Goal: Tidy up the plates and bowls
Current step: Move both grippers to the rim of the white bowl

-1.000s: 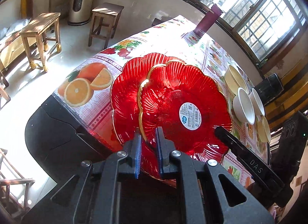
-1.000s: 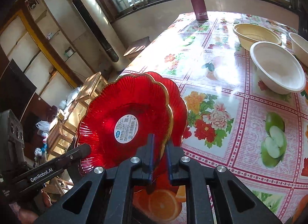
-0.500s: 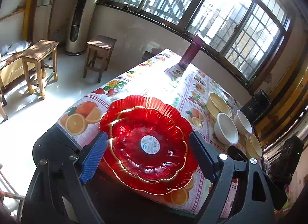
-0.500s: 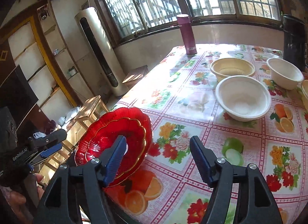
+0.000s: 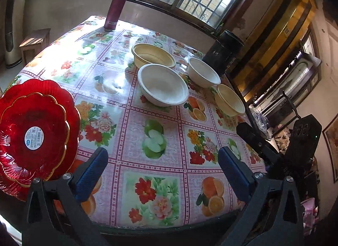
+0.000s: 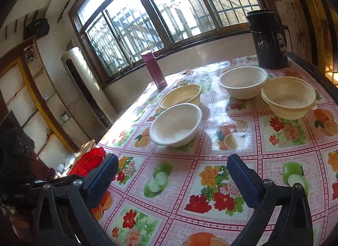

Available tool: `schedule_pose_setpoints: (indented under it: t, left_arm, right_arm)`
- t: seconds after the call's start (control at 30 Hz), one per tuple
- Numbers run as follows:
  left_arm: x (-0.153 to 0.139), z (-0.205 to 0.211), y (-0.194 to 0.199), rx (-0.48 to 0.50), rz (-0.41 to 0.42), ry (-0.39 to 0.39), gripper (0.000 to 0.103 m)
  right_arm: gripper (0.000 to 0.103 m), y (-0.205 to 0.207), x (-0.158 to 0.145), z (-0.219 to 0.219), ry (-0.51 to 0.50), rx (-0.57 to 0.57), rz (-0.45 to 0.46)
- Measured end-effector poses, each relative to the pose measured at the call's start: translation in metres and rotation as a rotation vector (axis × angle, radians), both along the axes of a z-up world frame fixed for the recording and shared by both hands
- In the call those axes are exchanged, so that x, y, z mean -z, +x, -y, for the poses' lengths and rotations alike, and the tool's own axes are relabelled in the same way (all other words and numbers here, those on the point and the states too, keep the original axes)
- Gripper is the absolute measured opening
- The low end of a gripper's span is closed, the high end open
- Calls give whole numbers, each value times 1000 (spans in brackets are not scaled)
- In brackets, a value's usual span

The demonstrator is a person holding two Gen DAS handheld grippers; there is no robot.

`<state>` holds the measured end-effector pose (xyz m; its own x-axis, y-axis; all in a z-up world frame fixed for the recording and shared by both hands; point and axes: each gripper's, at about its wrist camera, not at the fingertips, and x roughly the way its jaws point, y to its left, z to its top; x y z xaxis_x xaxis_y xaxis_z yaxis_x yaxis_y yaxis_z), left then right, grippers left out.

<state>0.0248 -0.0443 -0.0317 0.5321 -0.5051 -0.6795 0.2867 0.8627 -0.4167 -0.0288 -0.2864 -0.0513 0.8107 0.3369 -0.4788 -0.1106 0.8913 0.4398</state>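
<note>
You had the two red plates (image 5: 34, 134) nested at the left edge of the frame, both your left gripper (image 5: 162, 165) and right gripper (image 6: 172, 174) wide open and empty, and four bowls (image 5: 162, 85) sat unstacked mid-tabletop (image 5: 160, 174).

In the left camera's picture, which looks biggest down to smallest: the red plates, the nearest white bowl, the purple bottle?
As they look in the left wrist view:
1. red plates, though they sit closest to the camera, which inflates them
2. nearest white bowl
3. purple bottle, farthest away, so its true size is unsure
</note>
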Motion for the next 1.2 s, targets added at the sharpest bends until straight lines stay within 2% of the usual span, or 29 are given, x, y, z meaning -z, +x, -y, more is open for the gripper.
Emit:
schedule_pose_setpoints:
  t: [0.17,0.27,0.37,0.67,0.73,0.9,1.03,1.2]
  left_arm:
    - [0,28,29,8,6,93,103]
    - [2,30,59,-5,-14,127,103]
    - [3,29,89,-27,-34,151,103]
    - [0,33,149,-70,-9,403,103]
    - [0,34,155,-72,-7,433,103]
    - [12,32,169,-76,-65,400,103]
    - [20,33,177,-75,-116,353,103]
    - [29,37,187,-86,-187,306,103]
  right_arm:
    - [103,19,11,43,48,62,-54]
    - [103,38,12,62,63,81,-82]
    - [103,60,12,73,129,74,-105]
    - [103,130,20,65,304,21,-167]
    - [103,142,25,60,342,5,-179]
    - [103,165,44,50,439,-33,-234]
    - [102,170,52,43,419,-62,-259]
    - [102,174,62,43,461,-83,-268]
